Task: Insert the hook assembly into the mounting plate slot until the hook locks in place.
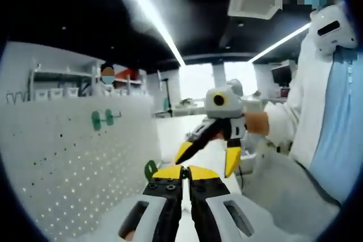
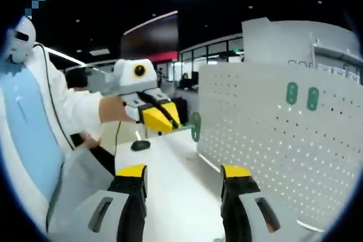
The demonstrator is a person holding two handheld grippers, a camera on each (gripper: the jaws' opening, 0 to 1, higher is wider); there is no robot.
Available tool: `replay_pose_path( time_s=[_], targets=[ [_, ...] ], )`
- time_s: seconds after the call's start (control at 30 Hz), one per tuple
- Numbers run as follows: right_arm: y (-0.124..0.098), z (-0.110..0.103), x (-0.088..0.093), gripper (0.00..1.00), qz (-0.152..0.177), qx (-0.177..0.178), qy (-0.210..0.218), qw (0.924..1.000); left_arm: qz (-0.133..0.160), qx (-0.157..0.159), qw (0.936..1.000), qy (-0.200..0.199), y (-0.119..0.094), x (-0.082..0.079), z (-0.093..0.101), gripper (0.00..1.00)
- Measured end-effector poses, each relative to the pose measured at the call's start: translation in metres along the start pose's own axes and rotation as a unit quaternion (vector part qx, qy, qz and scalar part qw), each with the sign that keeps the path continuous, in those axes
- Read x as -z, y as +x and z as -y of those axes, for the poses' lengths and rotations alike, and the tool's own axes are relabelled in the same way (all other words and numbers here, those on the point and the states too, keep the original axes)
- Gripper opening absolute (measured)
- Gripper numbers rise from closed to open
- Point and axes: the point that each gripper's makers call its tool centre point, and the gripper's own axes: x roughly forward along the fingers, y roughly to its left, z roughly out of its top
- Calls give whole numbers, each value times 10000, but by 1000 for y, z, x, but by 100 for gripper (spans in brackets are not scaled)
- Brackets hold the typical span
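Beside the white pegboard (image 2: 266, 134), which stands upright on the white table (image 2: 170, 191), the left gripper (image 2: 160, 118) is raised with its yellow jaws pressed together on a green hook (image 2: 195, 126). In the left gripper view the same jaws (image 1: 182, 173) meet with no gap, and the hook (image 1: 150, 170) shows as a small green piece at their left side, just off the board's near edge. It seems to be held there so it can be lined up with the holes before being pushed in. The hook's long axis runs roughly up and down, parallel to the board's face; which way its prongs point is too small to tell.

The right gripper (image 2: 184, 177) hangs wide open and empty over the table, clear of the board, probably waiting to steady something or simply keeping out of the way. Two more green hooks (image 2: 302, 96) already sit on the board, high up and well apart from the held one, each standing upright. The person's white sleeve (image 2: 85, 109) reaches in behind the left gripper.
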Motion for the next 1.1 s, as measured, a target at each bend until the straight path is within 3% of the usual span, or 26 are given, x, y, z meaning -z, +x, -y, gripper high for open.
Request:
replay_pose_path(
  time_s=[0.3,0.5,0.67,1.1],
  targets=[
    [-11,14,-1,79,33,723,46,9974,-51,-257,9996,131,16,-15,-45,3],
    [-12,16,3,84,-74,905,-74,9958,-15,-328,9993,179,25,-24,-65,3],
    [-18,26,3,87,2,1209,94,9926,-28,-347,9992,220,33,-28,-79,3],
    [-29,34,14,87,-134,1433,109,9895,-133,-403,9978,501,46,-44,-117,3]
  ],
)
